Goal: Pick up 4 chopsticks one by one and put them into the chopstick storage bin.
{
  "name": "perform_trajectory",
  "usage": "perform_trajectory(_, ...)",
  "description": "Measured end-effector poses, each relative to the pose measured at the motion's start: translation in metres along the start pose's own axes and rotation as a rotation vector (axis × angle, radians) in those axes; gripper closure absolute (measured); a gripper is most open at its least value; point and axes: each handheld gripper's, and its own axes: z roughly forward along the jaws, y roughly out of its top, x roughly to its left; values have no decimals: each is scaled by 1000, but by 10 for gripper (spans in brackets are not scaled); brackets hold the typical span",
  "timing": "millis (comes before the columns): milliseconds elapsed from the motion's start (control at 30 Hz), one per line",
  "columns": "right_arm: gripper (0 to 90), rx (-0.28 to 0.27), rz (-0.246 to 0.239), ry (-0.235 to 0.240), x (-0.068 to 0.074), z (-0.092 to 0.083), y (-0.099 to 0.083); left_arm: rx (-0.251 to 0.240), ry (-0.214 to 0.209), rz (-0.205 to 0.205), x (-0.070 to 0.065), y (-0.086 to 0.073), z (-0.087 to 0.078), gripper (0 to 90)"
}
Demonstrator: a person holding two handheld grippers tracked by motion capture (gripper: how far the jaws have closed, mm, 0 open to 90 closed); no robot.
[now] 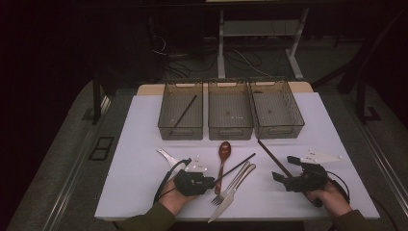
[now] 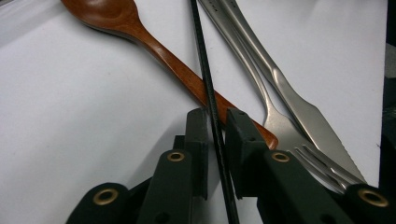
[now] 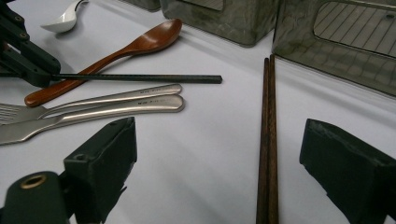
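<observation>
The left gripper (image 2: 215,135) has its two jaws closed around a thin black chopstick (image 2: 205,79); the pads stand very close on both sides of the stick and seem to press on it, so I judge it grasped. This chopstick lies on the white table (image 1: 139,144), near the front edge and a little left of the middle, and it crosses over the handle of a brown wooden spoon (image 2: 154,46). Just beside them lie a metal fork (image 2: 285,135) and a metal knife (image 2: 308,112), side by side and touching.

The right gripper (image 3: 219,163) is released: its jaws stand wide apart, low over the table near the front right corner, and a pair of brown wooden chopsticks (image 3: 269,140) lies between them, not touched by either jaw.

Further out, a white spoon (image 1: 166,156) lies towards the left edge. Along the back edge stand three clear bins. The left bin (image 1: 166,113) already holds one black stick, which looks like the partner of the grasped one. The middle bin (image 1: 230,131) and the right bin (image 1: 294,120) look empty.

To my judgement the sorting is only at its beginning: one piece is put away, the second black chopstick is gripped but not yet lifted, and the spoons, fork, knife and brown chopsticks are all left to do.
</observation>
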Motion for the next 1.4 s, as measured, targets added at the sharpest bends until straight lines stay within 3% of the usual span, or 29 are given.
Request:
perform_trajectory(433,107,0,1,2,0,0,0,-1,35,-21,1,0,-2,839)
perform_trajectory(767,107,0,-4,1,0,0,0,-30,48,-39,2,1,-5,846)
perform_trajectory(1400,107,2,-10,-1,1,1,0,-79,37,1,8,7,-20,849)
